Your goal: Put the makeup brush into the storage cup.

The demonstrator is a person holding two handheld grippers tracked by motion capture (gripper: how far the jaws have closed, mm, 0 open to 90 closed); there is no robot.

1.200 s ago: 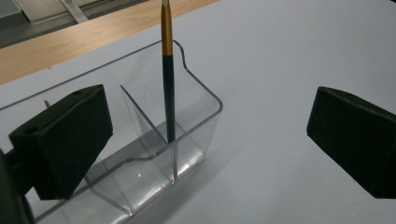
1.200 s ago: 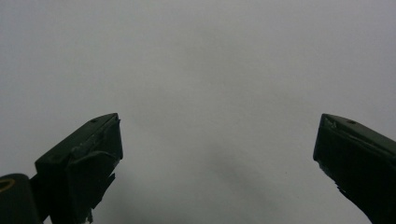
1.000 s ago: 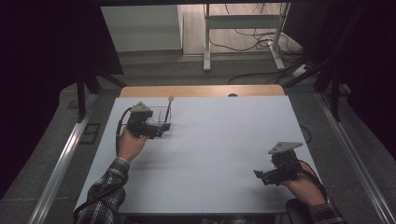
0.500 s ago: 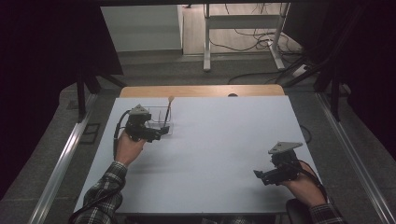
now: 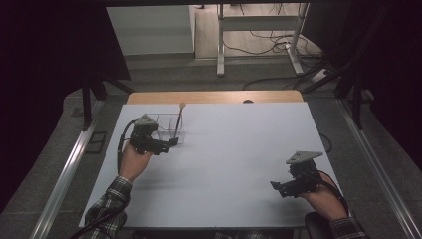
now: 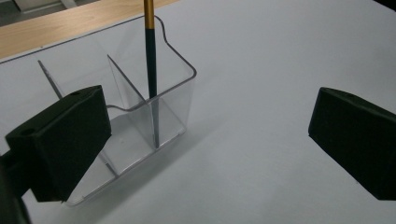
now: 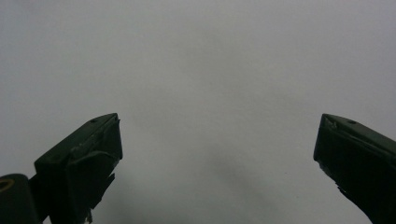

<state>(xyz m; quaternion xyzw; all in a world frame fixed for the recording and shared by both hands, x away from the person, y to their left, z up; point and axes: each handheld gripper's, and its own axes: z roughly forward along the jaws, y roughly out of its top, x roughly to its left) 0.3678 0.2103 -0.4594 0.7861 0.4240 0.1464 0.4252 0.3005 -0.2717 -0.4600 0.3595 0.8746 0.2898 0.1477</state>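
- Pulled the left gripper [image 5: 169,143] back a touch toward the near edge over the last second. Jaws spread wide, clamped on nothing.
- Looking along those jaws in the left gripper view [image 6: 205,135]: clear divided organizer [image 6: 177,93] just ahead, its near corner tucked behind the left-hand jaw, not caught between the two.
- Standing in that organizer, hard by the divider: a brush [image 6: 150,60], dark handle down, gold band higher up. Ahead of the jaws and left of the gap between them, touched by neither.
- Same story from the high view: brush [image 5: 178,122] leaning slightly in the organizer [image 5: 169,127], just beyond the jaw tips, exactly where it stood a second ago.
- Reads as a finished drop-off: brush let go and staying put, with the retreat leaving it undisturbed.
- No movement from the right gripper [image 5: 276,186], parked well apart from the organizer. Jaws apart too, with bare white table [image 7: 210,56] between and ahead of them [image 7: 217,154].
- Likely little left beyond clearing the left jaw away from the organizer's corner without nudging it.
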